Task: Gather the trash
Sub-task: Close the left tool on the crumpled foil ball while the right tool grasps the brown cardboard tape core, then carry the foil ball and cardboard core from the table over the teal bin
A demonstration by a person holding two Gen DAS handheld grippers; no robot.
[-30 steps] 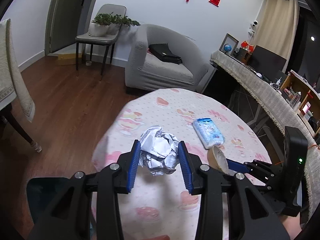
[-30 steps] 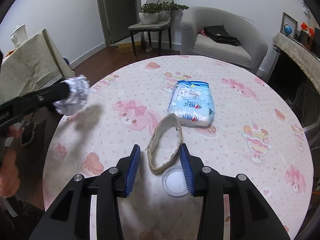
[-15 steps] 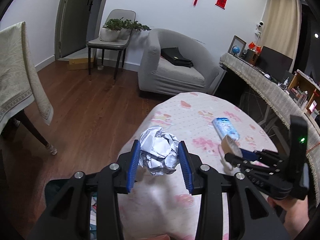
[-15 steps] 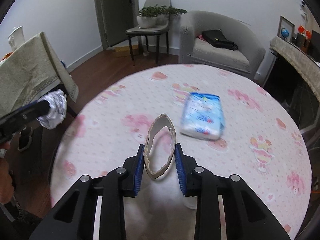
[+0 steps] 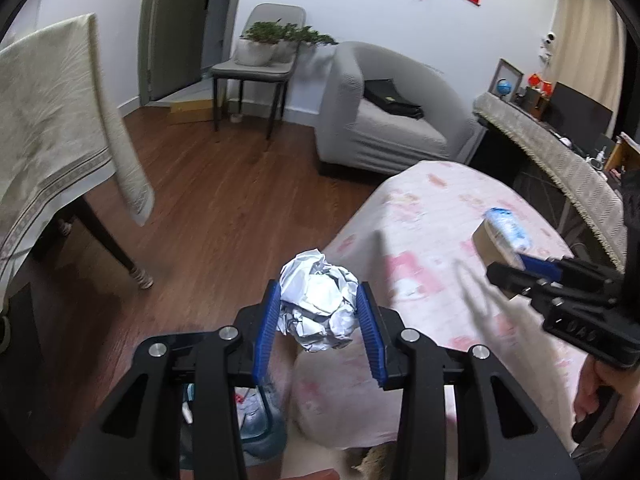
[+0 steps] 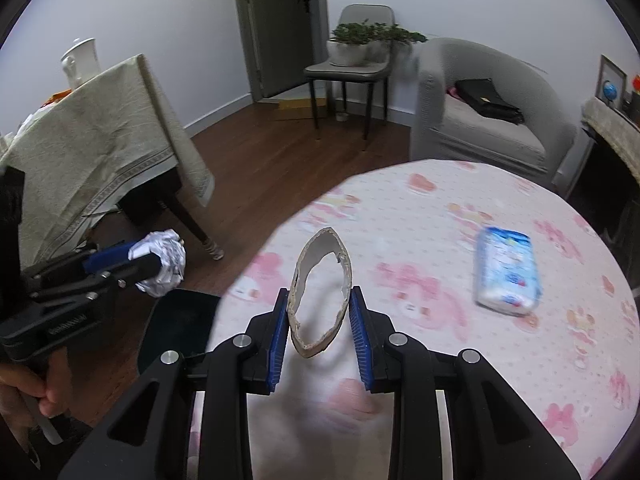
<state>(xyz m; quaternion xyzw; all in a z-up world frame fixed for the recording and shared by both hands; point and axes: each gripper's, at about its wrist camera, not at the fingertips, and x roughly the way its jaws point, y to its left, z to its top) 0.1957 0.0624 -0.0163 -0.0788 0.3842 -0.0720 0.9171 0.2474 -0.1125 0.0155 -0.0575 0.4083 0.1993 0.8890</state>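
Observation:
My left gripper [image 5: 318,292] is shut on a crumpled silver-white paper ball [image 5: 320,304], held past the left edge of the pink-patterned round table [image 5: 420,240], above the wooden floor. In the right wrist view that ball [image 6: 166,264] and the left gripper [image 6: 150,258] show at the left. My right gripper [image 6: 319,296] is shut on a torn cardboard ring [image 6: 299,276], squeezed into an oval and held above the table [image 6: 440,208] near its left edge. A blue and white tissue pack [image 6: 506,276] lies on the table to the right.
A dark bin [image 6: 180,328] stands on the floor by the table's left edge, under the left gripper. A second table with a beige cloth [image 6: 100,140] is at the left. A grey armchair [image 6: 480,120] and a chair with a plant [image 6: 352,68] stand behind.
My right gripper shut on the cardboard ring, lifted it and moved left. My left gripper carried the paper ball left, off the table and over the floor.

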